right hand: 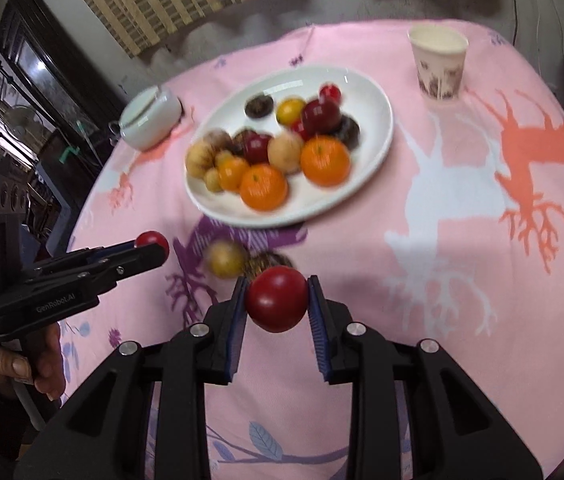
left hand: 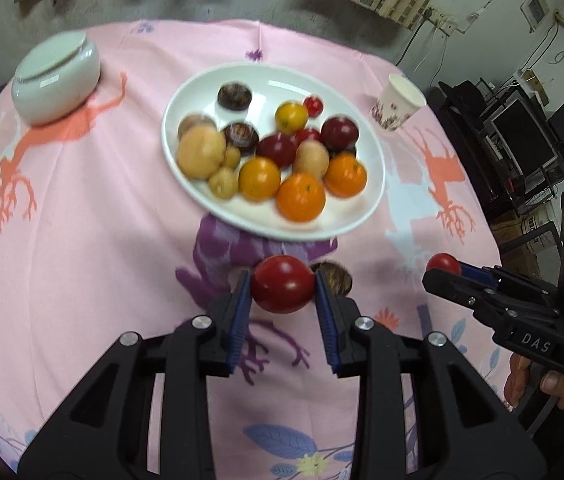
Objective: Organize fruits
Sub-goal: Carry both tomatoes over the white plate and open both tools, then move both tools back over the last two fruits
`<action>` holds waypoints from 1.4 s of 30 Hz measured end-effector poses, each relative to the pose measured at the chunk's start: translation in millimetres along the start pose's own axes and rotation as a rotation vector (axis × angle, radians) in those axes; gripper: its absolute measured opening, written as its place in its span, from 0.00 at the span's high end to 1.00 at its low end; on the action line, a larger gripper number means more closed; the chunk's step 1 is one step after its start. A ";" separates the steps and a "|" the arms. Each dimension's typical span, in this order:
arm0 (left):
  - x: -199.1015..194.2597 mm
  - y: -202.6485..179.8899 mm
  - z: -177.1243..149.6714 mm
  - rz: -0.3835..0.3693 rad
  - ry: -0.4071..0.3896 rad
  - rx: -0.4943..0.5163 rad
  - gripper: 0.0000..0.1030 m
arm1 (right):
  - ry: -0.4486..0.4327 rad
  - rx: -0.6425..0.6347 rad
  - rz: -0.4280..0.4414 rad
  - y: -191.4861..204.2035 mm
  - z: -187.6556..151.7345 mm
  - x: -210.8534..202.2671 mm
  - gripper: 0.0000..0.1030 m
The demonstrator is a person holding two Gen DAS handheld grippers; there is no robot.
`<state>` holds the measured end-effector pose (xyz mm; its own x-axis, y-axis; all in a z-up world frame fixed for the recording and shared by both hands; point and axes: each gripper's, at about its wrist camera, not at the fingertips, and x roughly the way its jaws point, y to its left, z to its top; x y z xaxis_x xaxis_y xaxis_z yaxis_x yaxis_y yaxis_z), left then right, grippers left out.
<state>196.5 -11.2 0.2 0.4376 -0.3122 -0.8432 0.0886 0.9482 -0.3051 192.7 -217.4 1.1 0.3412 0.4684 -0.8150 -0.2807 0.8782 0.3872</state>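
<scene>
Left tongs (left hand: 283, 289) clamp a red fruit (left hand: 282, 284), held above the bench just short of the white plate (left hand: 376, 184). Right tongs (right hand: 277, 298) clamp another red fruit (right hand: 277, 298), same side of the plate. Oranges (left hand: 301, 197) heaped on the plate.

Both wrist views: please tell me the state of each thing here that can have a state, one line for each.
Left gripper: shut on a red fruit, held above the cloth.
Right gripper: shut on a second red fruit, also in the air.
Plate: filled with mixed fruits.
Paper cup: upright; contents cannot be told.
White jar: lid on.
Tan fruit: loose on the cloth, off the plate.
</scene>
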 end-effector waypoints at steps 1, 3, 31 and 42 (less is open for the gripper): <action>-1.4 -0.7 6.1 -0.001 -0.010 0.002 0.69 | -0.016 -0.007 0.002 1.5 7.8 -2.3 0.71; -2.0 -1.7 18.9 -0.007 -0.026 0.009 0.69 | -0.044 -0.014 0.015 5.1 24.0 -3.0 0.71; 47.8 13.1 79.4 0.116 -0.055 -0.033 0.27 | -0.048 0.181 0.086 -21.1 95.3 71.2 0.37; 18.9 10.6 28.8 0.146 -0.026 -0.025 0.17 | -0.019 0.168 0.057 -18.7 32.8 36.8 0.35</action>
<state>231.5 -5.4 -6.3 0.4671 -0.1689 -0.8679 -0.0001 0.9816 -0.1911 239.9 -213.4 -22.0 0.3461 0.5181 -0.7822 -0.1466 0.8533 0.5004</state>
